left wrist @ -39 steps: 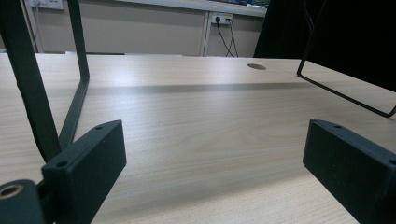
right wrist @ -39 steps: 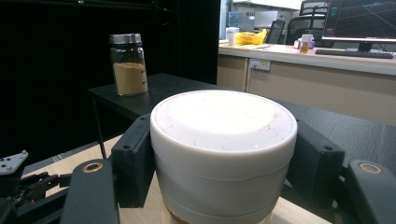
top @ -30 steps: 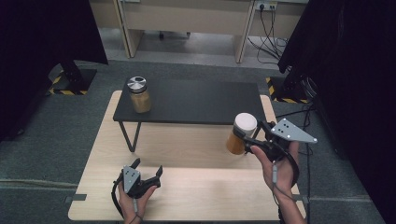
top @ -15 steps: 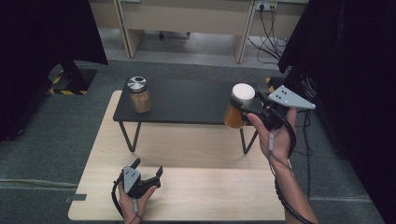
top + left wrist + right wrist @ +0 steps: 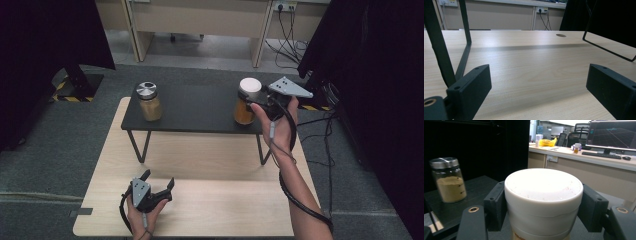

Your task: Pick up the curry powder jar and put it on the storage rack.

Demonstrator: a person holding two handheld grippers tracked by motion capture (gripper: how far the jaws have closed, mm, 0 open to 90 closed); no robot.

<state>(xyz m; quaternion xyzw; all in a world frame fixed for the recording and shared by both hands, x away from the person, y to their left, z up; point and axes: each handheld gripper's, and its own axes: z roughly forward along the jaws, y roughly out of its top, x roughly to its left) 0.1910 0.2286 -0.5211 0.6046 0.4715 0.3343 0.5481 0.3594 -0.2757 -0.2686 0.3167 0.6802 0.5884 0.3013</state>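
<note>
A pale wooden table (image 5: pixel 210 150) stands on grey carpet, carrying a low black bench (image 5: pixel 195 107) on thin metal legs. At the table's near edge the left gripper (image 5: pixel 157 185) rests low over the wood, jaws spread wide and holding nothing. At the bench's left end stands a glass jar with a silver metal lid (image 5: pixel 149 101), partly filled with tan powder. At the bench's right end the right gripper (image 5: pixel 255 100) has its jaws clamped on the white-lidded jar of orange-brown contents (image 5: pixel 247 101), at the bench's surface.
</note>
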